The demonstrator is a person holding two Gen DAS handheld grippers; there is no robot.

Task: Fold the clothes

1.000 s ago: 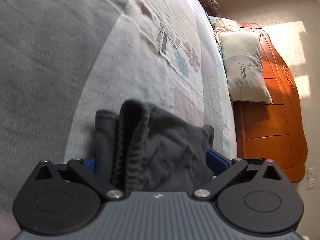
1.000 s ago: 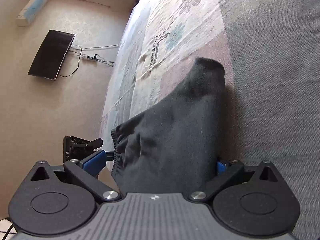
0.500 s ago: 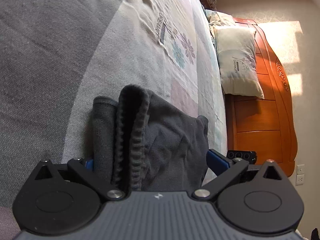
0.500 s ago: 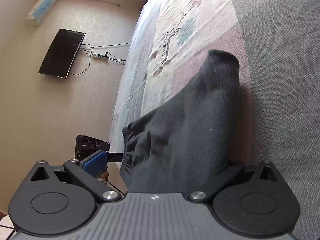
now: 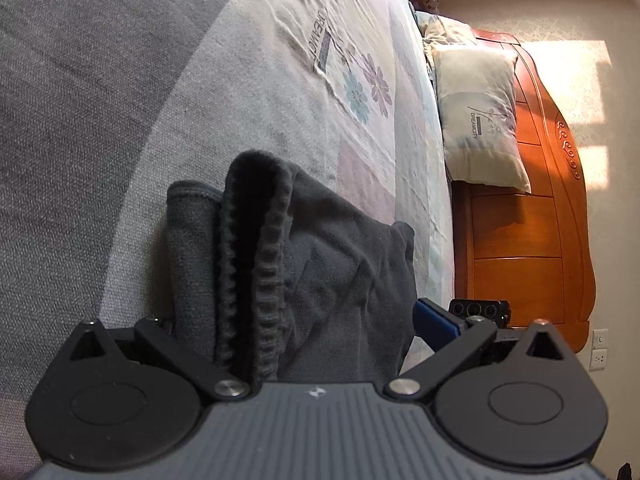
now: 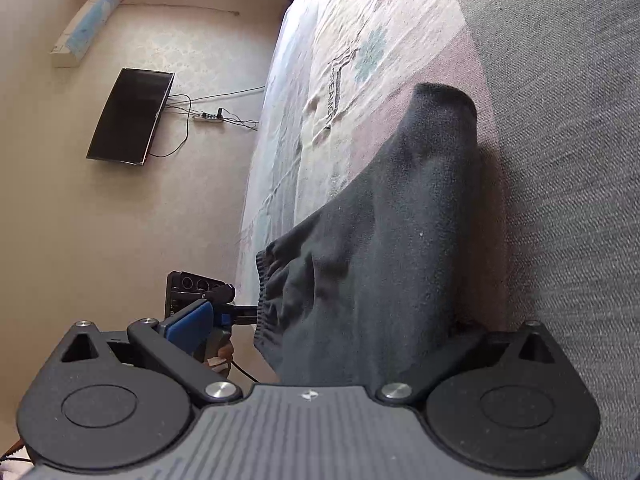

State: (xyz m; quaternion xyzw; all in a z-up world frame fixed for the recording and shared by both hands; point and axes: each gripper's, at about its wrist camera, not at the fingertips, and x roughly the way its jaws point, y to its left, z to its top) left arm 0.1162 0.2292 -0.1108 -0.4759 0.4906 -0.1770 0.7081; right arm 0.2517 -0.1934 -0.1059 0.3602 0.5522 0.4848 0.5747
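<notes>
A dark grey garment (image 5: 344,264) with a ribbed elastic waistband (image 5: 256,248) lies bunched in folds on the bed. My left gripper (image 5: 304,316) is open around it. Its right blue pad (image 5: 436,320) stands a little clear of the cloth, and its left pad is hidden behind the fabric next to the grey bedcover. In the right wrist view the same garment (image 6: 384,248) fills the gap of my right gripper (image 6: 328,324), which is also open. That gripper's left blue pad (image 6: 188,320) is off the cloth; its right finger is hidden under the fabric.
The bed has a grey cover (image 5: 80,100) and a pale flowered sheet (image 5: 360,92). A pillow (image 5: 480,112) leans on an orange wooden headboard (image 5: 528,232). The other gripper (image 6: 196,292) shows beside the bed edge. A dark screen (image 6: 128,116) and cables lie on the floor.
The left gripper's right pad, touching the cloth a second ago, now stands slightly apart from it. Both views have shifted a little; the garment stays bunched between the fingers.
</notes>
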